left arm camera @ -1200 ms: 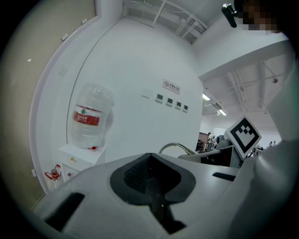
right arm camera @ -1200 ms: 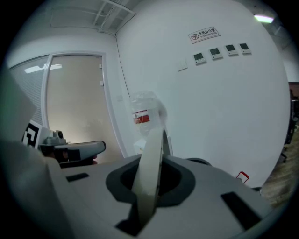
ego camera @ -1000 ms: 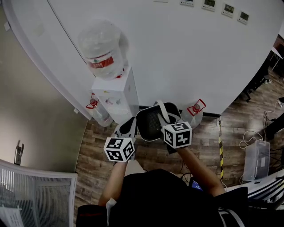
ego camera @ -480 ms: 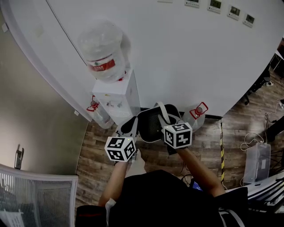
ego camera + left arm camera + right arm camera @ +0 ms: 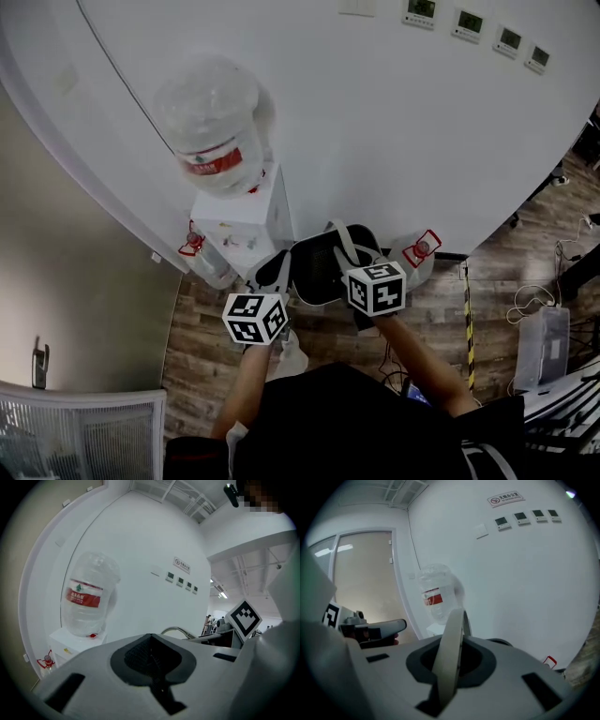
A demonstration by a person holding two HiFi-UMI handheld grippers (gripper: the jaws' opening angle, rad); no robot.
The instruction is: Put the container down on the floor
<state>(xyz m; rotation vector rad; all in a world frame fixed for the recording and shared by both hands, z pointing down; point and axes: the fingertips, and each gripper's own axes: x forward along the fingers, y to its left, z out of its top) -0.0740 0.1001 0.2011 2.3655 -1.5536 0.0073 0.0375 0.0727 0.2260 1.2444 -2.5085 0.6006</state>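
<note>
Holding the container (image 5: 314, 270) by its handle (image 5: 450, 653) with my right gripper (image 5: 345, 251), jaws clamped on the band. It hangs just below that claw, off the floor (image 5: 441, 302). Left gripper (image 5: 151, 644) is closed, empty, just beside its left rim. Water dispenser (image 5: 239, 211) sits beyond.

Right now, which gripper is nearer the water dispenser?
Left. The left gripper is just in front of the water dispenser; the right gripper, shut on the handle of the container, is farther right, on its far side.
</note>
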